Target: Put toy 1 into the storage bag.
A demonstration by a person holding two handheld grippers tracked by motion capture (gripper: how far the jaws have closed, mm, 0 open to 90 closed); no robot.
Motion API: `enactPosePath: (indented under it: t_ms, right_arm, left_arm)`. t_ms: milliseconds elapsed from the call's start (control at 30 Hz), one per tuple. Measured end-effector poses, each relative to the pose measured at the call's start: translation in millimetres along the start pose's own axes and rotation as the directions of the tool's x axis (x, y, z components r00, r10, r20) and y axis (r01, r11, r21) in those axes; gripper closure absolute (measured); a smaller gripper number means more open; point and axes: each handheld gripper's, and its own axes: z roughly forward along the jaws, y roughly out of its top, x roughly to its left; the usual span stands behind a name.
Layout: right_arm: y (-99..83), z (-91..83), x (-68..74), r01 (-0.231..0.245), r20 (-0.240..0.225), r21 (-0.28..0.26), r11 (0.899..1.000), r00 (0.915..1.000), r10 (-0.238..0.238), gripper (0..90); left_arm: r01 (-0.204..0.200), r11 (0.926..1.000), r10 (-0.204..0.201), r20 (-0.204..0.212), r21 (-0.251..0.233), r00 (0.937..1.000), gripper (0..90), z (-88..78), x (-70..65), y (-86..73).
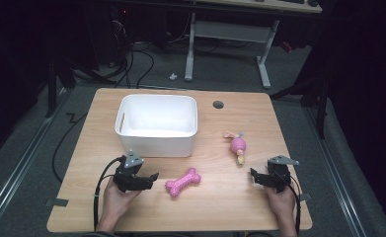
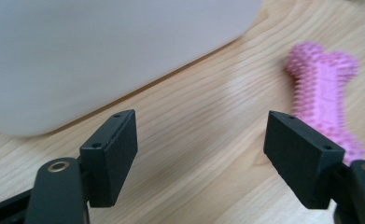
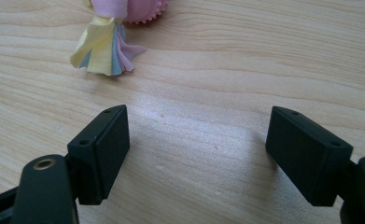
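A pink spiky bone toy [image 1: 183,182] lies on the wooden table near its front middle; in the left gripper view the bone [image 2: 324,95] sits just beyond the right jaw. My left gripper [image 1: 152,177] stands open a short way to the bone's left, nothing between its jaws [image 2: 201,154]. A pink ball toy with pastel cloth tassels [image 1: 238,145] lies to the right of centre; its tassel end [image 3: 103,46] shows ahead of my right gripper [image 3: 194,154]. My right gripper [image 1: 254,176] is open and empty near the front right.
A white plastic bin [image 1: 157,124] stands on the table [image 1: 230,207] behind the left gripper, its wall [image 2: 101,51] close ahead in the left gripper view. A round cable hole [image 1: 218,104] sits at the back. A desk frame and cables lie on the floor beyond.
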Motion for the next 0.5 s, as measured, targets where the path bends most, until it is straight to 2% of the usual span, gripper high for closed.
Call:
enactPosePath:
  t_ms: [33, 133, 200, 333, 500]
  right_arm:
    - [0.0, 0.0, 0.0, 0.0, 0.0, 0.0, 1.0, 1.0, 0.0, 21.7]
    - [0.0, 0.0, -0.2, 0.003, 0.0, 0.0, 1.0, 1.0, -0.003, 21.7]
    - [0.0, 0.0, -0.2, 0.003, 0.0, 0.0, 1.0, 1.0, -0.003, 21.7]
    - [0.0, 0.0, -0.1, 0.001, 0.0, 0.0, 1.0, 1.0, -0.001, 21.7]
    - [0.0, -0.1, -0.1, 0.001, 0.0, 0.001, 1.0, 1.0, -0.001, 21.7]
  left_arm:
    - [-0.008, 1.0, 0.008, 0.015, -0.001, 0.9999, 27.0, 0.1, -2.4, 2.1]
    - [-0.022, 0.9998, 0.022, 0.019, 0.002, 0.9996, 28.1, -0.1, -7.1, 6.4]
    - [-0.047, 0.9989, 0.047, 0.026, 0.002, 0.9986, 29.5, -0.3, -14.0, 11.3]
    - [-0.057, 0.9984, 0.057, 0.042, 0.005, 0.9975, 31.1, 1.4, -19.3, 14.0]
    - [-0.071, 0.9969, 0.068, 0.075, 0.033, 0.9949, 32.4, 9.2, -26.1, 17.3]
